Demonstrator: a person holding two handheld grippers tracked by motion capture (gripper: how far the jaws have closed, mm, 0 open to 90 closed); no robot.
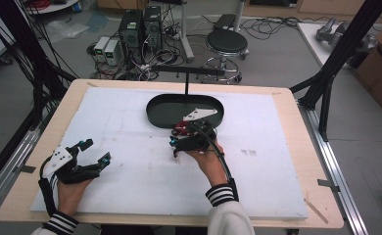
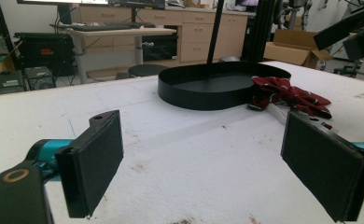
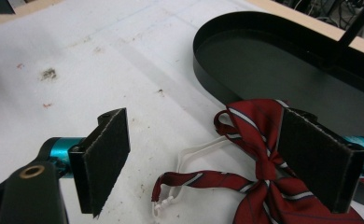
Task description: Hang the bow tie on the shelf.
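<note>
Red striped bow tie [image 3: 264, 186] at the lower right of the right gripper view, just beside the black oval tray [image 3: 283, 60].

The right claw [image 3: 217, 158] stands released around it — one jaw covers part of the knot, the frame edge cuts the lower wings; a white strap loops out. The left claw [image 2: 208, 163] gapes over bare bench [image 2: 180, 163].

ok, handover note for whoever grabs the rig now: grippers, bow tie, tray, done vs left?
Left hand-held gripper: open, empty, resting at the table's left, away from the work.
Right hand-held gripper: open, jaws either side of the red striped bow tie, not yet closed on it.
Bow tie lies on the white mat just outside the black oval tray, white strap trailing.
Done: approach. Left: likely grasp the tie and move it, probably into the tray.
</note>
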